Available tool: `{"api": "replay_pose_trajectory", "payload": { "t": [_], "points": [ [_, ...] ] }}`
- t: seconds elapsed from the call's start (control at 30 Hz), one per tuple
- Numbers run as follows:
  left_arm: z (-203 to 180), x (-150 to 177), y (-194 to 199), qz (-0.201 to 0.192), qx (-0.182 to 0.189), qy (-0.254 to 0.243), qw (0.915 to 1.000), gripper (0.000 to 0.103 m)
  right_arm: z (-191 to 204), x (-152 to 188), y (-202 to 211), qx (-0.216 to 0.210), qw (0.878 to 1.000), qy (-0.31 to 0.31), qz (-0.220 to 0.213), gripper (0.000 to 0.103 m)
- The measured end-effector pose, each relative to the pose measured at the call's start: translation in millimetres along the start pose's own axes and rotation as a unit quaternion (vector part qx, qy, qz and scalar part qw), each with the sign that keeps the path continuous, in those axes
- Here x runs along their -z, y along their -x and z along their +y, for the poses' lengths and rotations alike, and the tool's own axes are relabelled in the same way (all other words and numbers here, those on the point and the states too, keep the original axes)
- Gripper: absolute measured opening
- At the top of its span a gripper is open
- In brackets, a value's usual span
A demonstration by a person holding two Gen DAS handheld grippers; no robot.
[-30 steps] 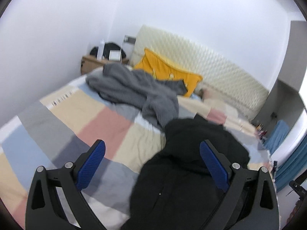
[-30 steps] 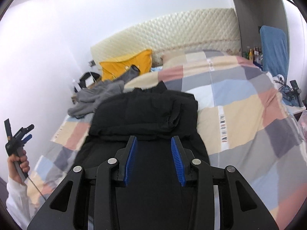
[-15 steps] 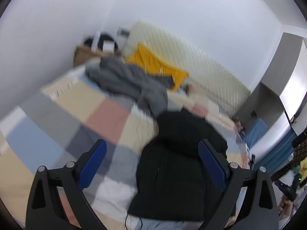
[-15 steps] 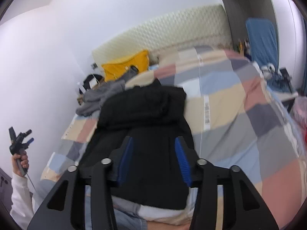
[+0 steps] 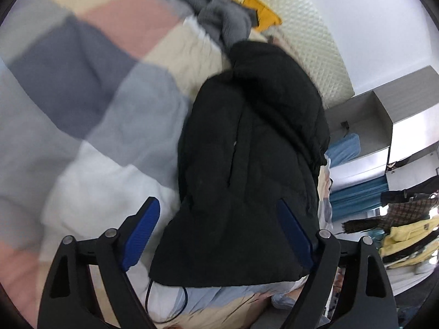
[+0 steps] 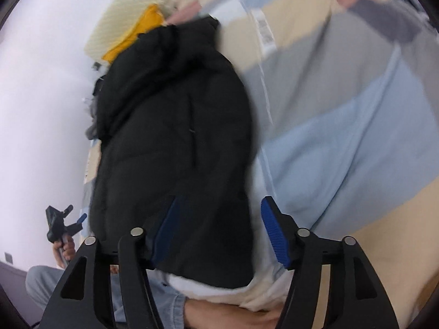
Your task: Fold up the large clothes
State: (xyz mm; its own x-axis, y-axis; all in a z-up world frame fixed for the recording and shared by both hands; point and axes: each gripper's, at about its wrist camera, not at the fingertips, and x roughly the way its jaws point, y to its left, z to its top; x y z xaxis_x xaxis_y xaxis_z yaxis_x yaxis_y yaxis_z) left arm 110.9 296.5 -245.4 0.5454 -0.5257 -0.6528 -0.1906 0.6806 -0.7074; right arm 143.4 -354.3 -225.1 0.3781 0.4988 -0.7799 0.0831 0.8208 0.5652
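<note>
Black jacket (image 5: 247,164) beneath both hand-held grippers, seemingly unclamped.

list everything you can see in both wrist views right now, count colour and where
black jacket: 1, black, spread lengthwise on the bed, hem nearest the cameras
quilt: 1, checked in pink, grey, cream, blue and white, covering the bed
grey garment: 1, grey, bunched beyond the jacket
yellow pillow: 1, yellow, against the headboard
headboard: 1, cream, quilted, at the far end of the bed
hanging clothes: several, yellow, plaid and dark, far right of the left view
left gripper: 1, black with blue fingers, open over the jacket hem, jaws just closing slightly
right gripper: 1, black with blue fingers, open over the hem's right corner, jaws just opening
</note>
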Motion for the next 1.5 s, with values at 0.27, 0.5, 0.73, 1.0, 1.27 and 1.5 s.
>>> {"api": "replay_pose_trajectory", "payload": {
  "t": [0.27, 0.5, 0.73, 1.0, 1.27, 1.5],
  "points": [
    [14.6, -2.3, -26.8, 0.032, 0.014, 0.003, 0.9994, 0.087, -13.7, 2.6, -49.1, -0.027, 0.998, -0.015, 0.050, 0.065],
    [11.1, 5.7, -22.2, 0.042, 0.147, -0.017, 0.9881, 0.077, 23.4, 1.5, -46.7, -0.118, 0.992, 0.033, 0.042, 0.078],
    [19.4, 16.0, -41.4, 0.082, 0.088, -0.009, 0.9928, 0.077, 4.9, 7.9, -72.3, -0.061, 0.997, 0.010, 0.056, 0.077],
    [-14.3, 18.5, -39.6, 0.054, 0.167, -0.031, 0.9840, 0.079, 49.5, 12.5, -50.6, -0.177, 0.981, 0.068, 0.031, 0.078],
    [-21.1, 16.7, -59.5, 0.037, 0.093, -0.002, 0.9949, 0.027, 25.8, 11.0, -58.4, -0.138, 0.990, -0.018, 0.006, 0.018],
    [-67.4, -3.3, -18.6, 0.000, 0.087, -0.019, 0.9960, 0.008, 60.9, 19.2, 13.8, -0.137, 0.986, -0.012, -0.099, 0.008]
  ]
}}
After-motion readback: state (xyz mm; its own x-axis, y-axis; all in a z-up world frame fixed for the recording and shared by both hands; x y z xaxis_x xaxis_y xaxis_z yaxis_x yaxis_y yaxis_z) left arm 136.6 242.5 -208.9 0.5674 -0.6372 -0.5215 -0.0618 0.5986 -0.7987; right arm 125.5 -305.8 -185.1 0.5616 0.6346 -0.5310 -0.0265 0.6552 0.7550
